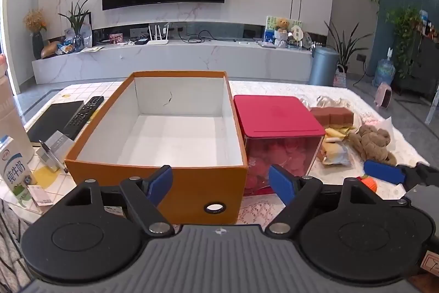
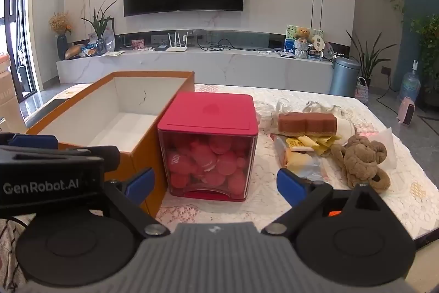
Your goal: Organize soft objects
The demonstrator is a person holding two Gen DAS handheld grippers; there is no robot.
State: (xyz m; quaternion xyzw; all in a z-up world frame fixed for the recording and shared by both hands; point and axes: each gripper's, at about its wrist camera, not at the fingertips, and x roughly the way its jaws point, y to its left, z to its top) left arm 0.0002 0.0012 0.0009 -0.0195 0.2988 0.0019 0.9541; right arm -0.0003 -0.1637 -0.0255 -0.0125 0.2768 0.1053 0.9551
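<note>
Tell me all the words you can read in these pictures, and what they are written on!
"GenRobot.AI": white letters on the side of the left claw, seen from the right wrist view.
"纯牛奶": blue characters on the milk carton at the table's left edge.
Small print on the milk carton's round logo: too blurred to read.
Red jar, remote control, snack wrappers: any marks are too small to read.

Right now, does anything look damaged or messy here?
Yes. The orange box has a dark crack on its white far wall. Right of the red container, the plush toy, sponge and wrappers lie in a loose heap.
</note>
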